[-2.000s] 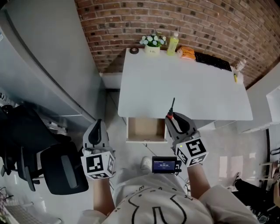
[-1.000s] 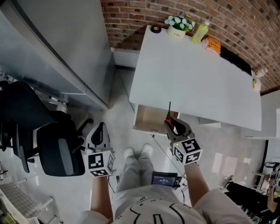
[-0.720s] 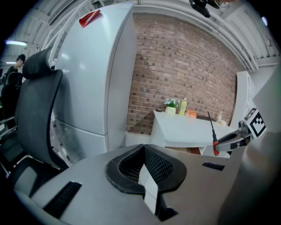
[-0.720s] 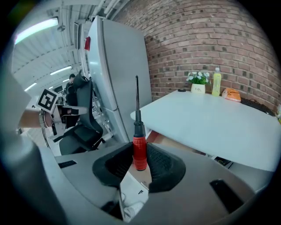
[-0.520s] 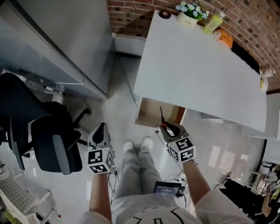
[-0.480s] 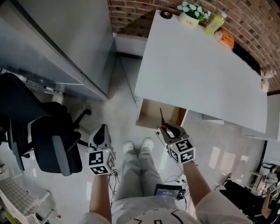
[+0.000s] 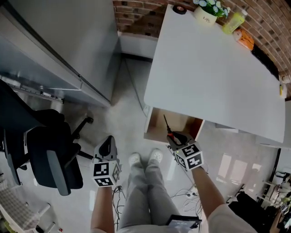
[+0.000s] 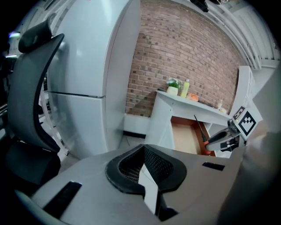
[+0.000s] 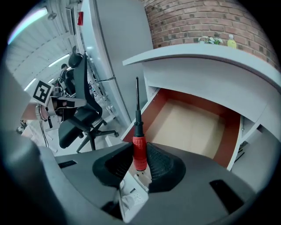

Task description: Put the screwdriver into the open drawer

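A screwdriver (image 9: 139,151) with a red handle and a black shaft stands upright between the jaws of my right gripper (image 9: 139,162), which is shut on its handle. In the head view the right gripper (image 7: 176,138) holds the screwdriver (image 7: 167,127) just in front of the open drawer (image 7: 158,125), its shaft pointing over the drawer's wooden bottom. The drawer (image 9: 197,127) hangs under the white desk (image 7: 213,68). My left gripper (image 7: 107,146) hovers low at the left over the floor, jaws closed together with nothing between them. The left gripper (image 8: 147,176) view also shows the drawer (image 8: 186,136) at the right.
A black office chair (image 7: 43,154) stands at the left, beside a grey cabinet (image 7: 54,41). On the desk's far edge are a flower pot (image 7: 210,10), a yellow bottle (image 7: 235,20) and an orange item (image 7: 245,40). My feet (image 7: 145,159) are on the floor before the drawer.
The view has shifted closer to the drawer. My right gripper with the screwdriver has moved forward, bringing the shaft over the drawer's front. The left gripper stays low at the left.
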{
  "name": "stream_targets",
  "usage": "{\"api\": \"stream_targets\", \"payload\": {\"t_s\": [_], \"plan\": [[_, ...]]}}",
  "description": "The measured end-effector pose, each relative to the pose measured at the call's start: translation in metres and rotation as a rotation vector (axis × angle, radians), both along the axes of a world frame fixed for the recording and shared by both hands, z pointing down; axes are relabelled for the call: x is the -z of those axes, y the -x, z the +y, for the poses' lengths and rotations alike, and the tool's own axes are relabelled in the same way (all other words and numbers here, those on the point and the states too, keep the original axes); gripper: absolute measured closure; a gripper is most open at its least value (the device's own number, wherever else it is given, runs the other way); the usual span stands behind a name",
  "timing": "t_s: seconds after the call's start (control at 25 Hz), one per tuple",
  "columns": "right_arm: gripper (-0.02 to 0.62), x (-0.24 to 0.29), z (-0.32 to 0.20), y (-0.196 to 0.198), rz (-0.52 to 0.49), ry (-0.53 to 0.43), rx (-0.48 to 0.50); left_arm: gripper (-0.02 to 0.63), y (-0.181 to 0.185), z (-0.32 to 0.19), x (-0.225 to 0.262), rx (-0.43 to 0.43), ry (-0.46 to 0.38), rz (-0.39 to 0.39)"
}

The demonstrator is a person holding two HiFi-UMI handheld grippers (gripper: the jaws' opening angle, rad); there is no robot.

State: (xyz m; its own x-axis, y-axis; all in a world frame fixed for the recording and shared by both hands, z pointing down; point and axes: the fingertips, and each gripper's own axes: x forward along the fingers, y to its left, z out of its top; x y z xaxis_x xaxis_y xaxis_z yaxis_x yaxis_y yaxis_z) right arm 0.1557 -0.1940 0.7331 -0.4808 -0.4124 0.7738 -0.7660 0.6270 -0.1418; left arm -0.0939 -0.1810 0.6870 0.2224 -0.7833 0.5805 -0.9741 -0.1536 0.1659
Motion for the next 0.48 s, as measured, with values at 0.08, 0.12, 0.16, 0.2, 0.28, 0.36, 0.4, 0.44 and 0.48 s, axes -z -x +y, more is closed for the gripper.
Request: {"api": "stream_targets", "payload": {"t_s": [0.08,0.12,0.16,0.2,0.28,0.36,0.4,0.44,0.48], "plan": [[0.495,-0.012,-0.007,0.000,-0.002,0.024,-0.003,0.594,0.001,-0.002,-0.011,0.002,0.009,0.006],[0.495,-0.017,-0.010,0.000,-0.004,0.040,-0.005,0.594,0.002,-0.004,-0.016,0.008,0.014,0.015],[0.495,-0.022,-0.013,0.000,-0.002,0.056,-0.003,0.594,0.002,-0.005,-0.020,0.015,0.021,0.025],[0.495,-0.027,-0.015,-0.001,0.006,0.072,0.003,0.594,0.002,-0.006,-0.023,0.022,0.028,0.032],[0.494,-0.037,-0.020,-0.002,0.035,0.100,0.022,0.594,0.002,-0.009,-0.029,0.027,0.039,0.037],[0.495,-0.047,-0.025,-0.001,0.062,0.128,0.040,0.594,0.001,-0.011,-0.033,0.020,0.049,0.036],[0.495,-0.052,-0.027,0.000,0.070,0.146,0.043,0.594,0.001,-0.011,-0.035,0.014,0.054,0.034],[0.494,-0.057,-0.029,0.001,0.077,0.167,0.041,0.594,0.000,-0.012,-0.036,0.008,0.060,0.033],[0.495,-0.061,-0.030,0.002,0.083,0.190,0.035,0.594,0.000,-0.012,-0.038,0.002,0.066,0.031]]}}
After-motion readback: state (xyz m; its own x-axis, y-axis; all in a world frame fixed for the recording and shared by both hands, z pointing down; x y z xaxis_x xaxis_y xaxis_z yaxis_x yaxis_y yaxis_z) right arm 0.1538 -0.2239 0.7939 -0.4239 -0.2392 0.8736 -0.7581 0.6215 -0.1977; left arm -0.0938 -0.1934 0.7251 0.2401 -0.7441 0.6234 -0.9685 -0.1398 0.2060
